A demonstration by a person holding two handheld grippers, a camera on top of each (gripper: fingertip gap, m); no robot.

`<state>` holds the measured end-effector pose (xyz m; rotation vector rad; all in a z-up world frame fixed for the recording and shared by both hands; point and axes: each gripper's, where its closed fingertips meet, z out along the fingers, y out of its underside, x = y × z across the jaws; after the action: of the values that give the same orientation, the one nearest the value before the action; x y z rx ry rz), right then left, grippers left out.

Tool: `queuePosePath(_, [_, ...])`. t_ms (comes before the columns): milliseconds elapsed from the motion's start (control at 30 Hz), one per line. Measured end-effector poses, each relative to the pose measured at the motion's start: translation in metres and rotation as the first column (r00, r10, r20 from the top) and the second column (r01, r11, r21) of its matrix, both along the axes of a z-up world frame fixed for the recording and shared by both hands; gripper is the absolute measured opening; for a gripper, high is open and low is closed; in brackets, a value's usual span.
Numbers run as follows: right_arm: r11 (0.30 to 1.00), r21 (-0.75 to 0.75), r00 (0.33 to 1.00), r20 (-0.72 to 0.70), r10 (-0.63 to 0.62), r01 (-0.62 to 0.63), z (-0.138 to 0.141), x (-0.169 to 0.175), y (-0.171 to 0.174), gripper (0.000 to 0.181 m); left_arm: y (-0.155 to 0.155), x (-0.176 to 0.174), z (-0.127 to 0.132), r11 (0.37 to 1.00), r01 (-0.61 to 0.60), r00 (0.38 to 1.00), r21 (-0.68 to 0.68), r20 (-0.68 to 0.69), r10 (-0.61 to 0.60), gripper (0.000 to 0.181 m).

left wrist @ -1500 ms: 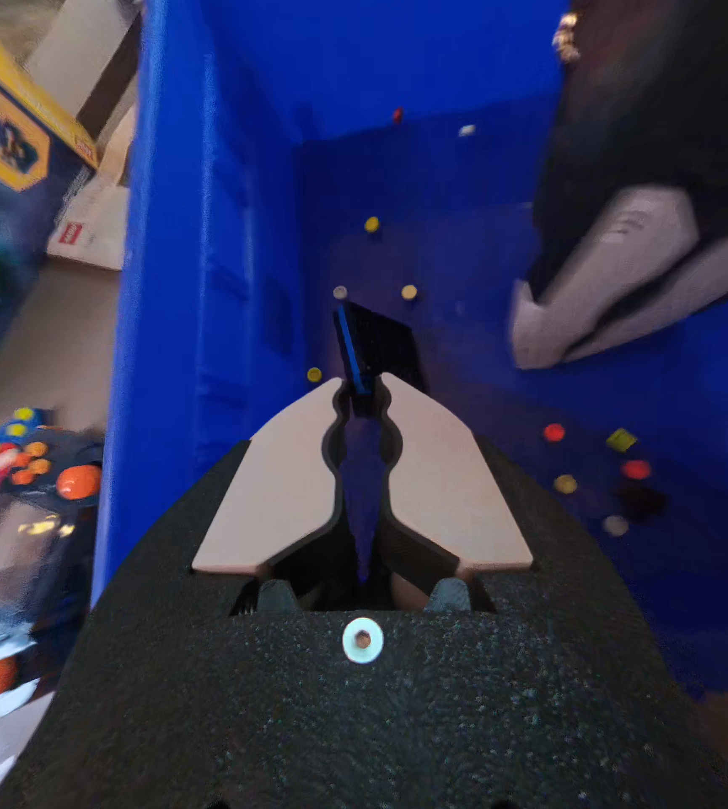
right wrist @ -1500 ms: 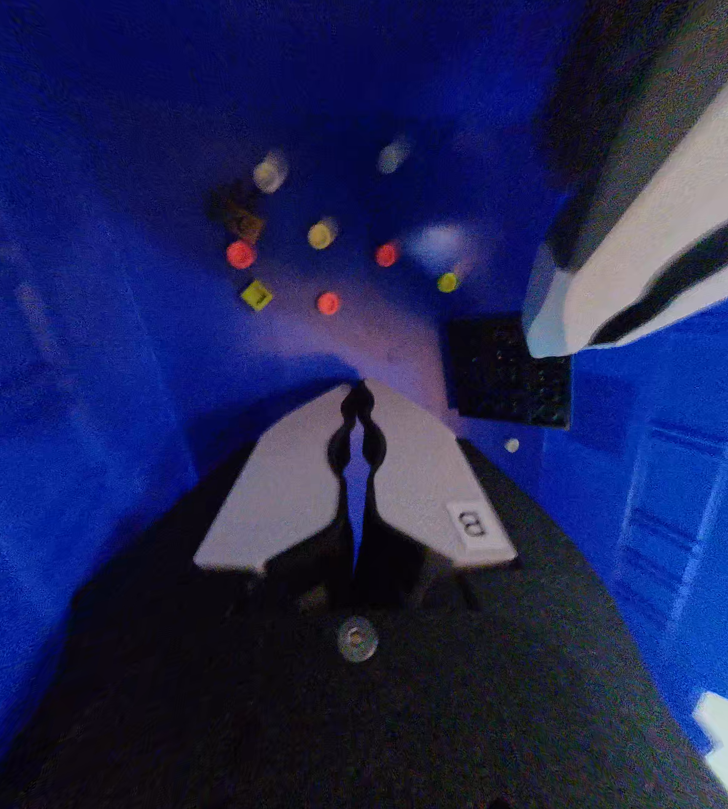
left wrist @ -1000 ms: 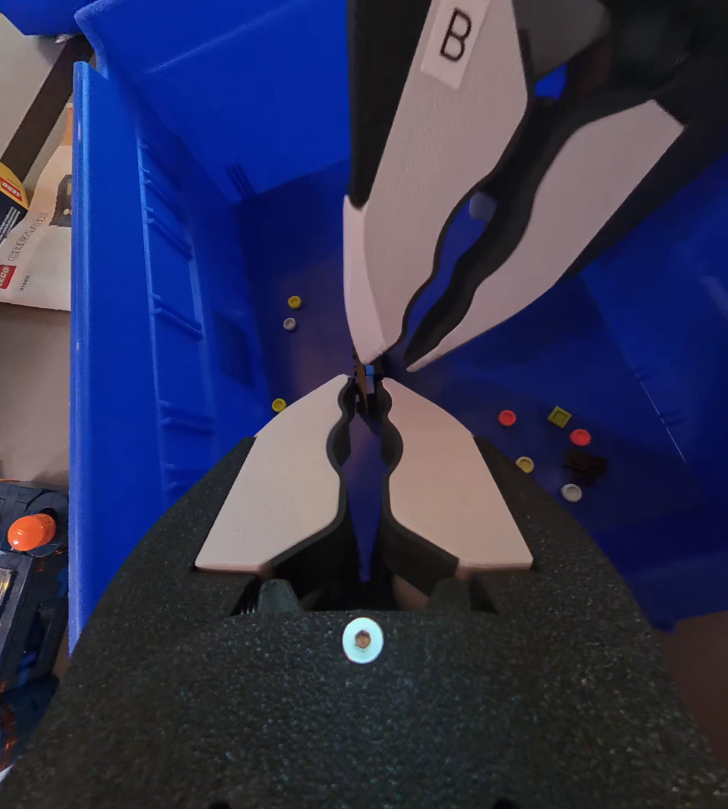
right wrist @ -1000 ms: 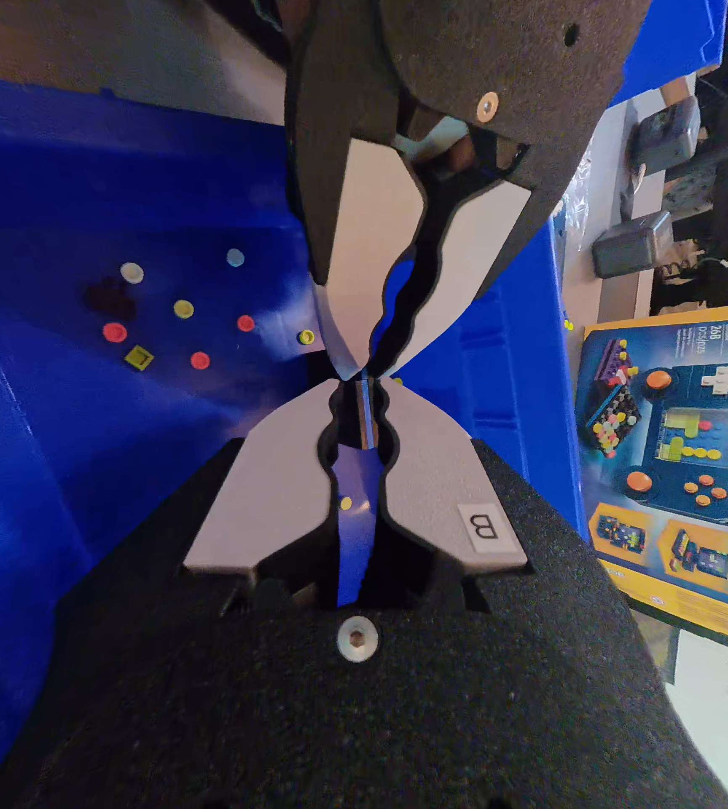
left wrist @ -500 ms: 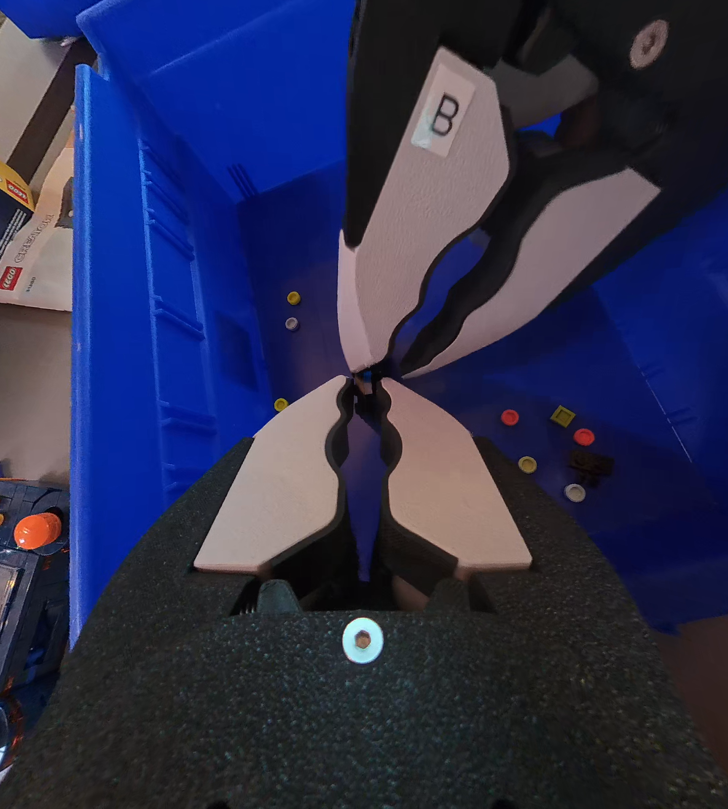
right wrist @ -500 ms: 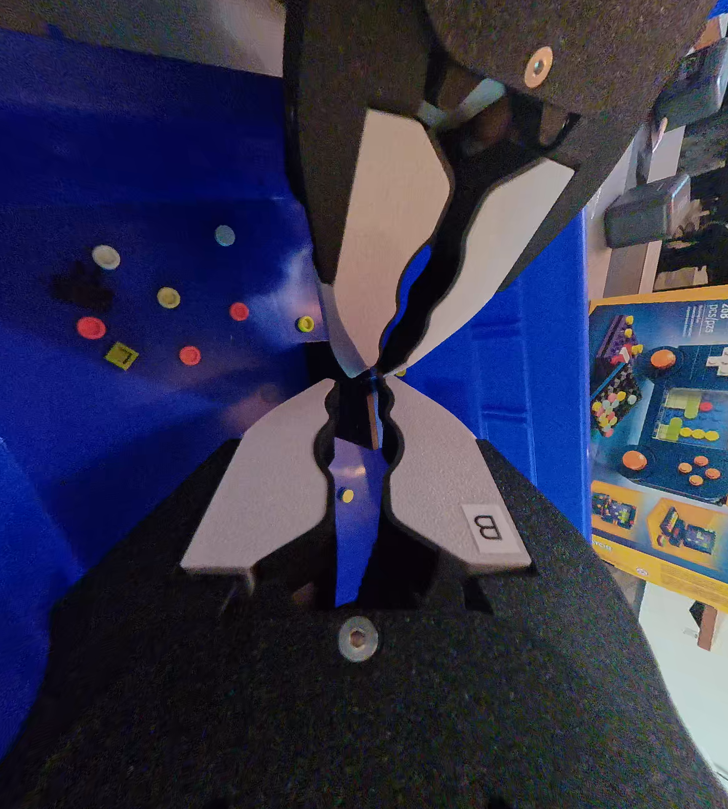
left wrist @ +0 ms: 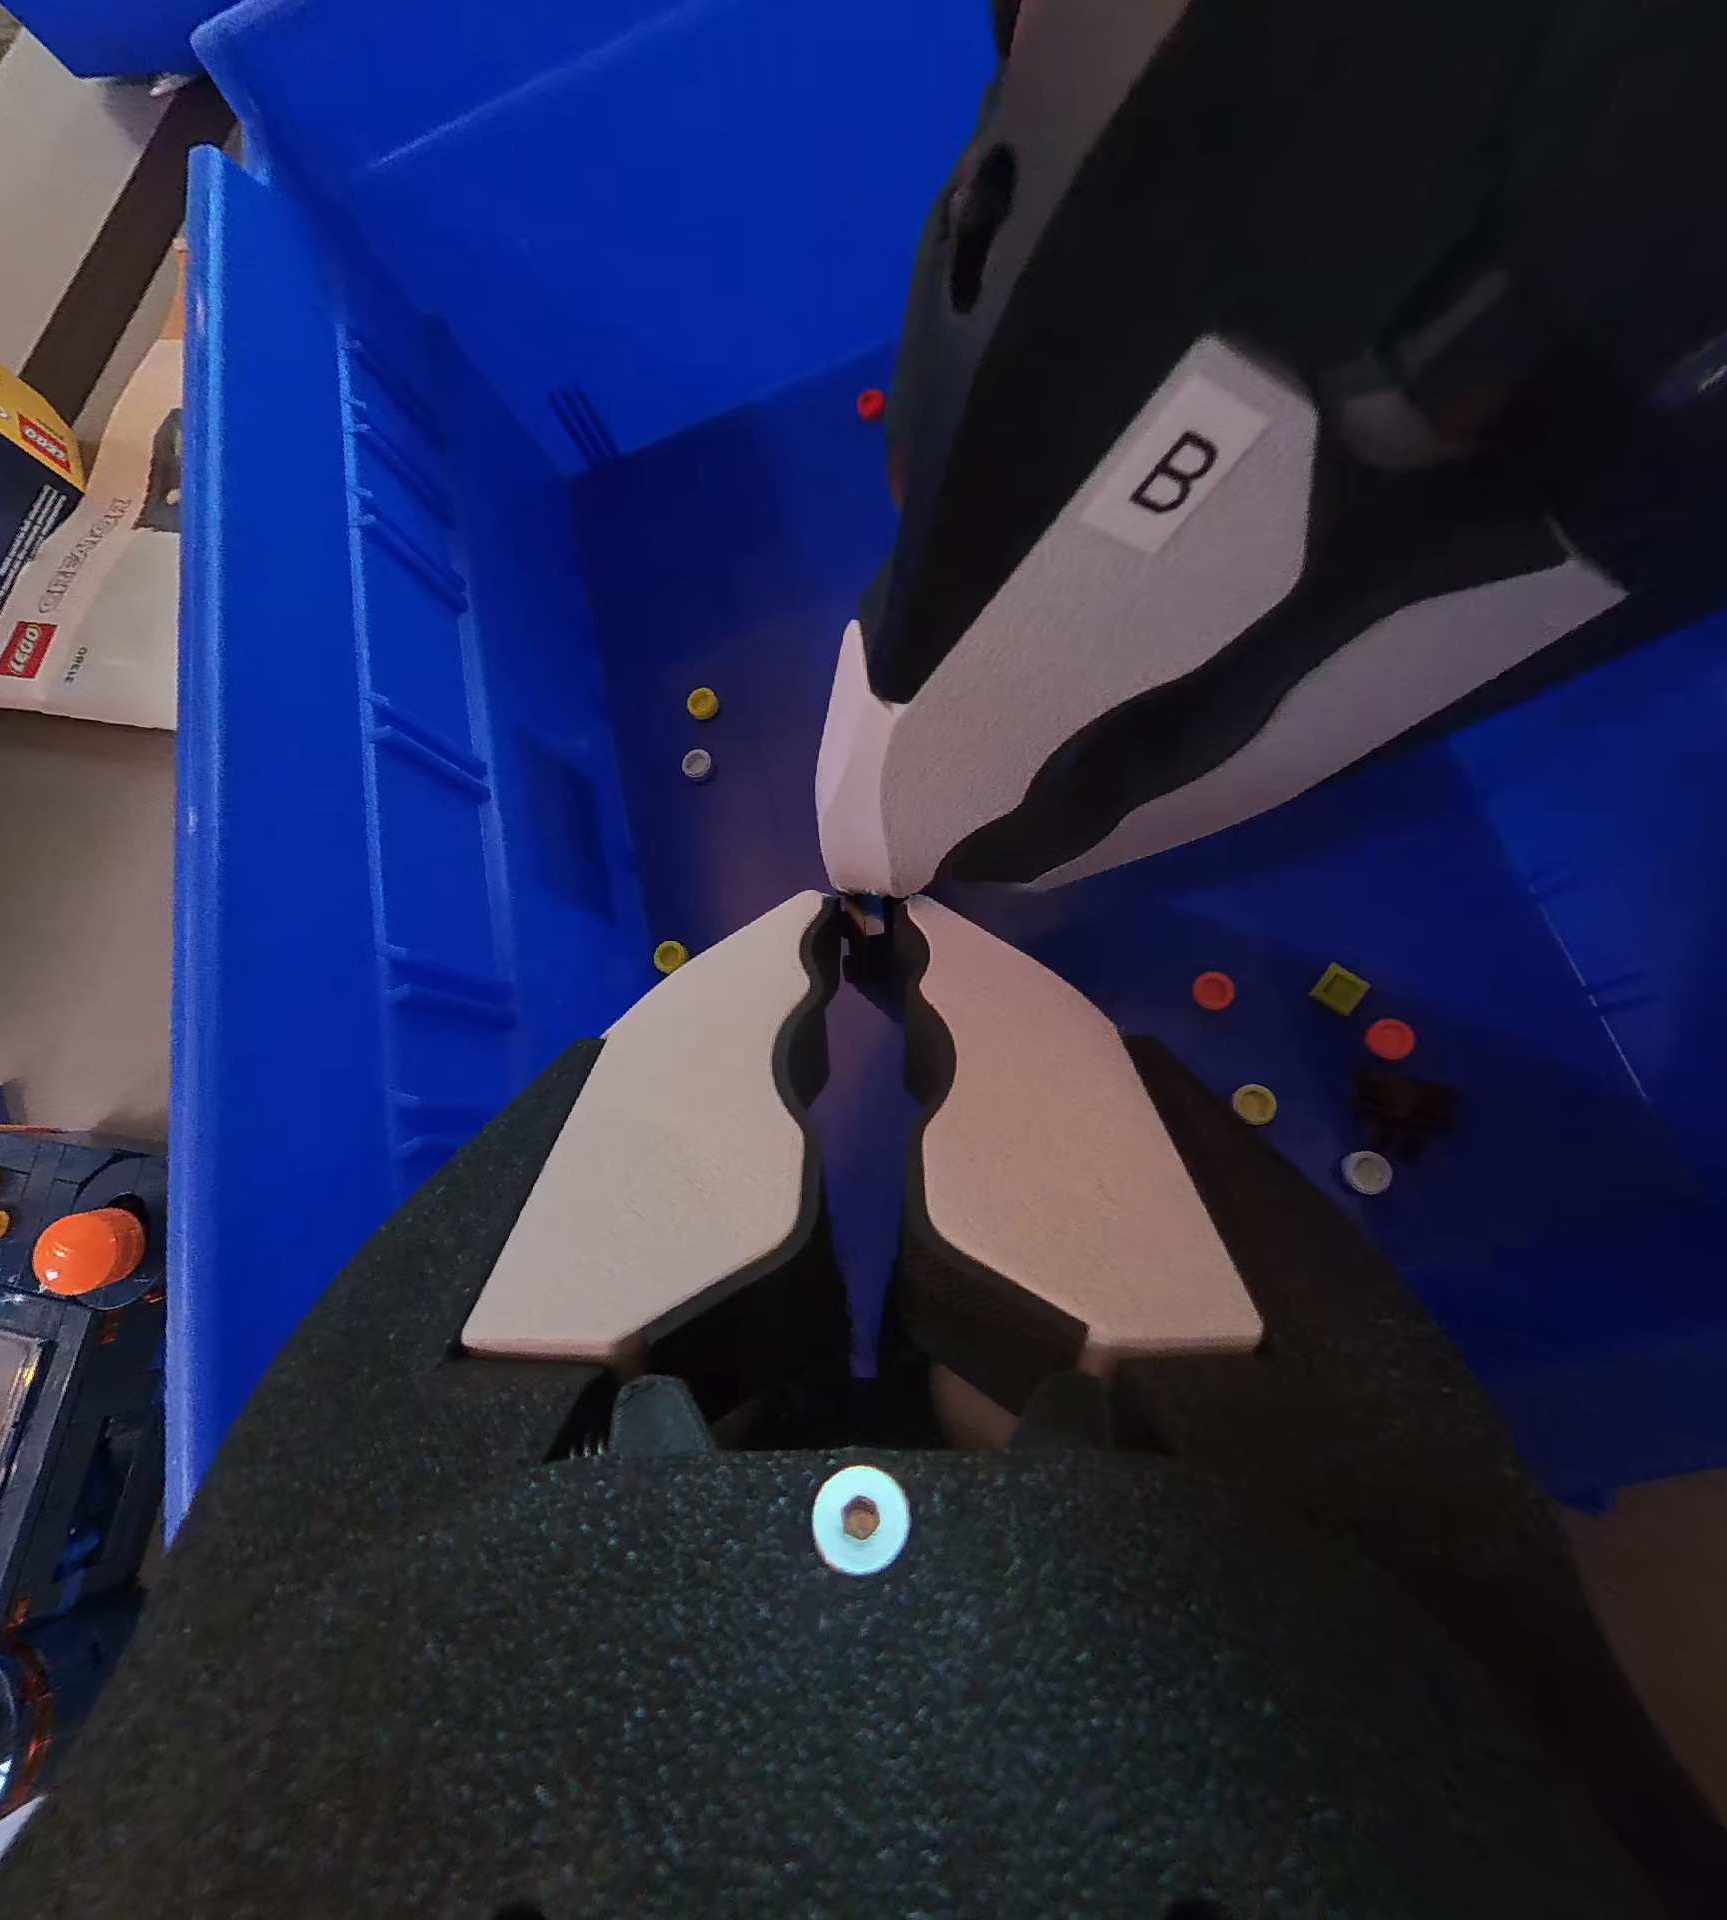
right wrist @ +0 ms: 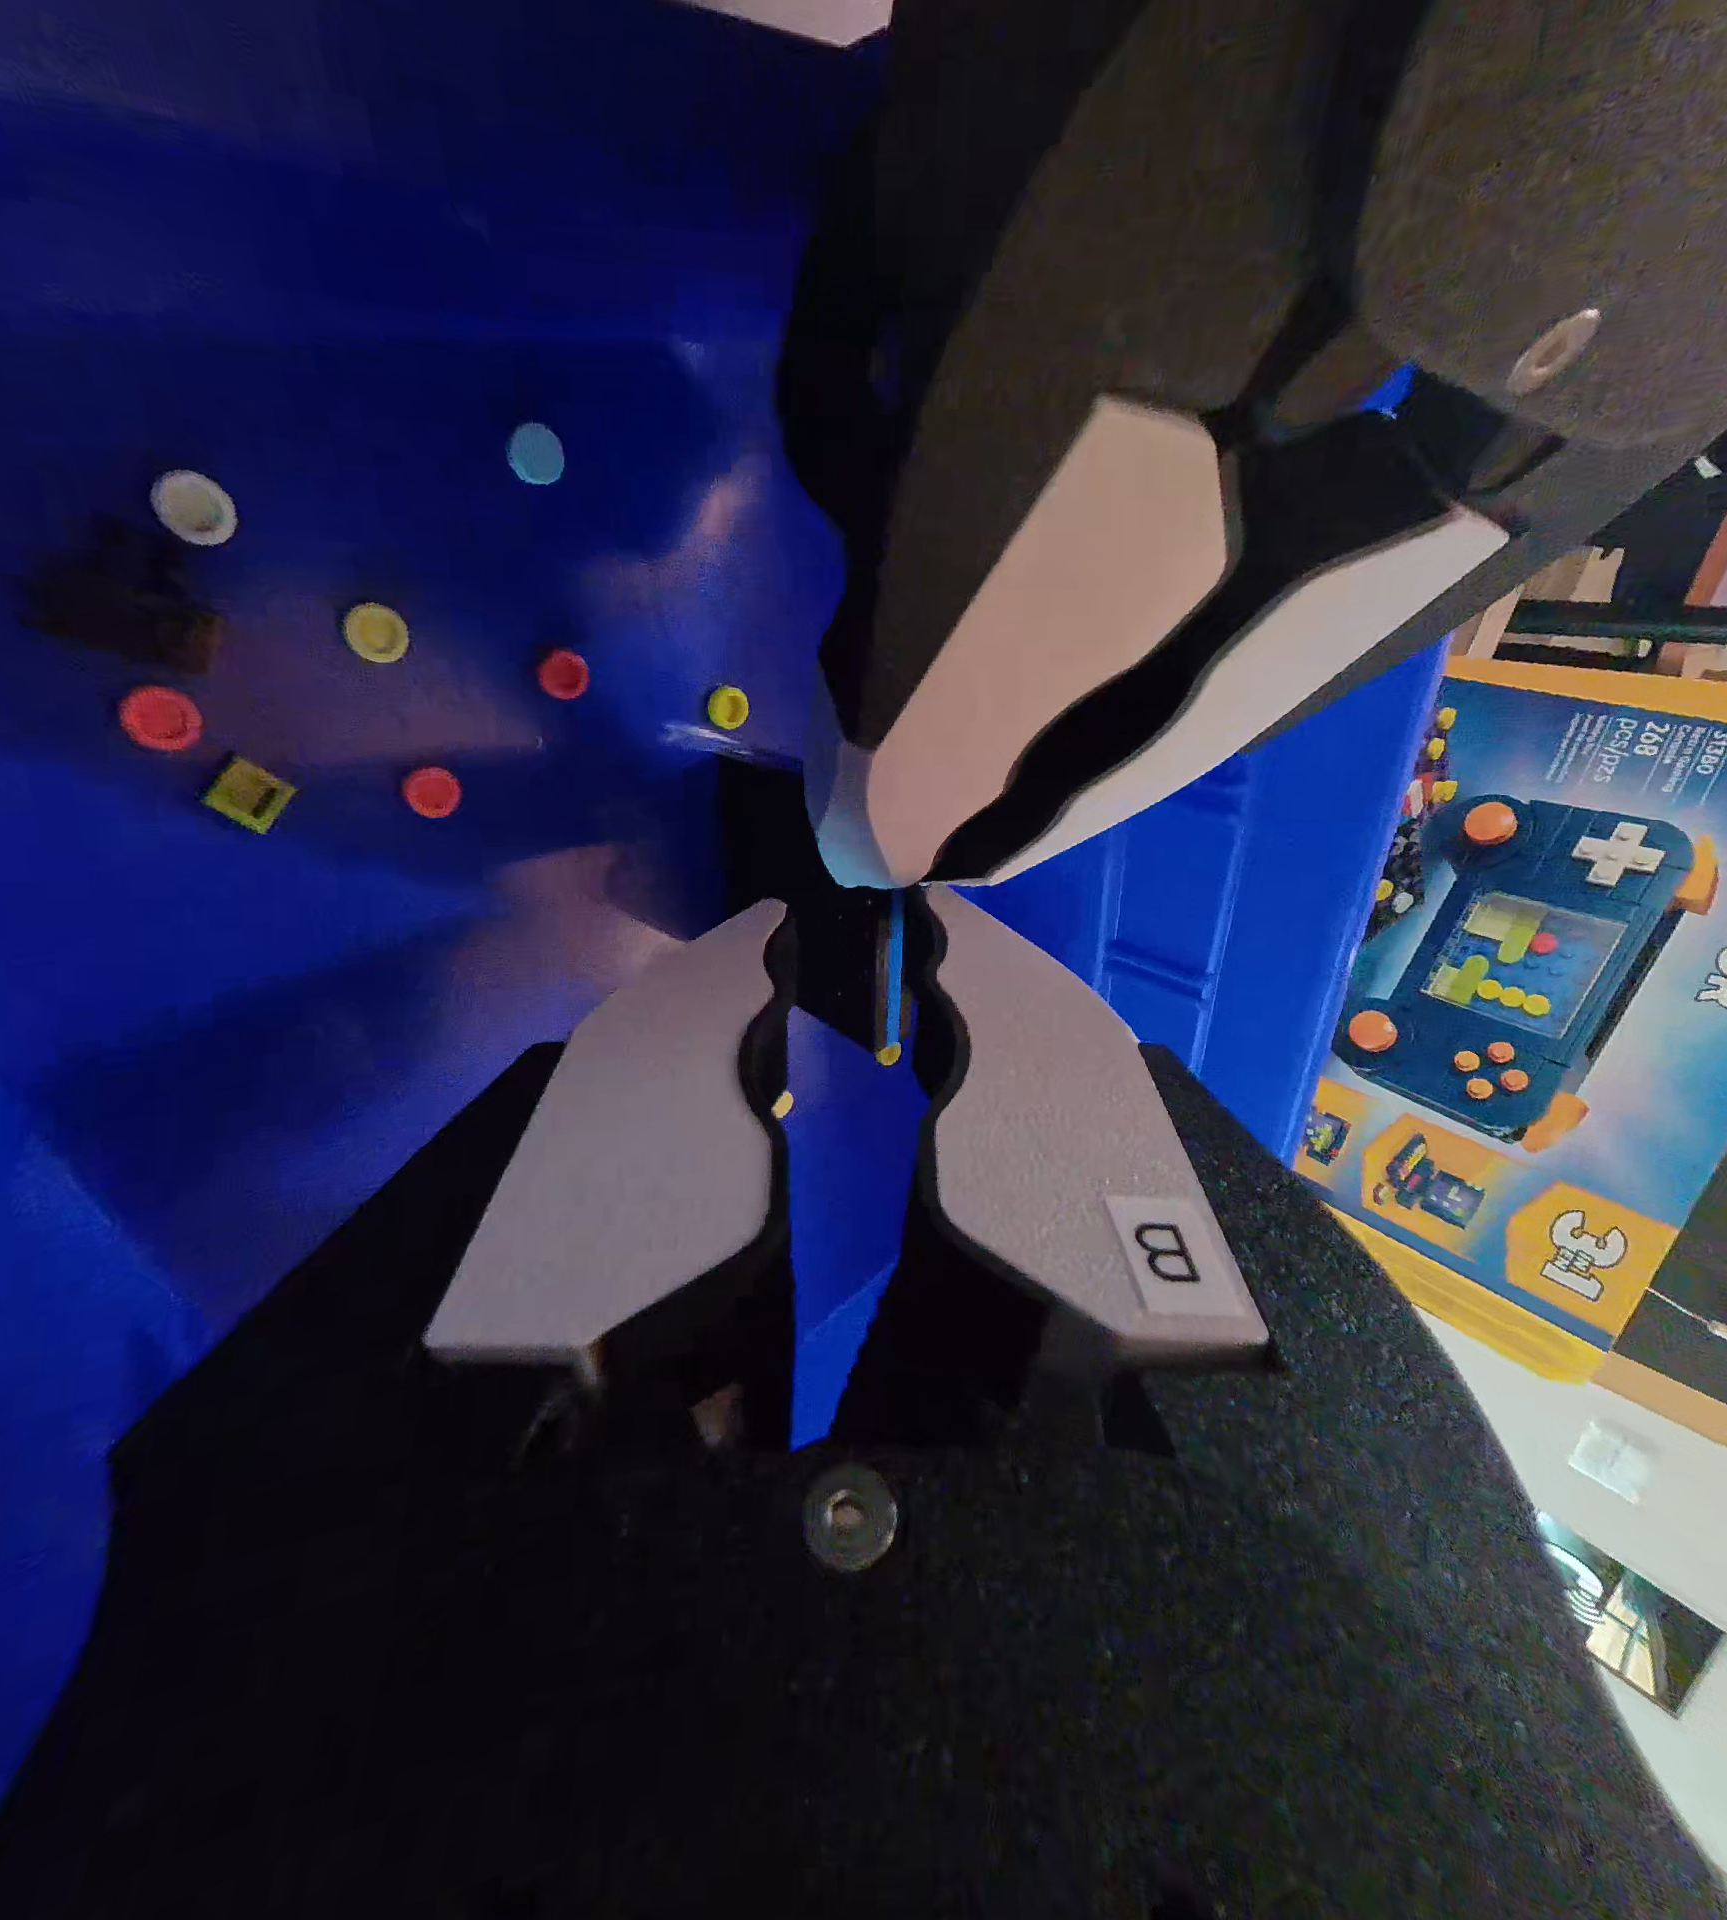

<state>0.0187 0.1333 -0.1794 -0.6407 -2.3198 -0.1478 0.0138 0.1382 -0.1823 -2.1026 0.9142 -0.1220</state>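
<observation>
Both grippers meet tip to tip above the floor of a blue bin (left wrist: 319,831). My left gripper (left wrist: 864,916) is shut on the edge of a thin black plate with a blue layer (left wrist: 861,925), of which only a sliver shows. In the right wrist view the same plate (right wrist: 854,977) stands edge-on between the fingers of my right gripper (right wrist: 859,920), which is shut on it. The right gripper (left wrist: 885,883) comes in from the upper right in the left wrist view. The left gripper (right wrist: 890,878) comes in from above in the right wrist view.
Small round studs, red (left wrist: 1212,989), yellow (left wrist: 701,702) and grey (left wrist: 1366,1172), a yellow square tile (left wrist: 1339,987) and a dark piece (left wrist: 1399,1107) lie on the bin floor. Outside are a booklet (left wrist: 80,582), a brick-built handheld console (left wrist: 7,1299) and a set box (right wrist: 1565,987).
Both grippers rose from the bin floor, the left carrying the plate. The right gripper took hold of its other edge. In the last half second the two tilted a little about the plate.
</observation>
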Motion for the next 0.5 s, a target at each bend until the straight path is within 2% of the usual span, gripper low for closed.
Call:
queuePosePath(167, [0.999,0.035,0.997,0.074,0.006,-0.009,0.0011,0.0006,0.0001,0.016,0.0,-0.0002,-0.0004,1.0,-0.002,1.0,-0.013,0.014,0.002,0.008])
queuePosePath(500, [0.998,-0.044,0.977,0.21,-0.029,0.039,0.0045,-0.0016,0.0002,0.005,-0.0006,0.0005,-0.0003,1.0,-0.003,1.0,-0.024,0.029,0.004,0.008])
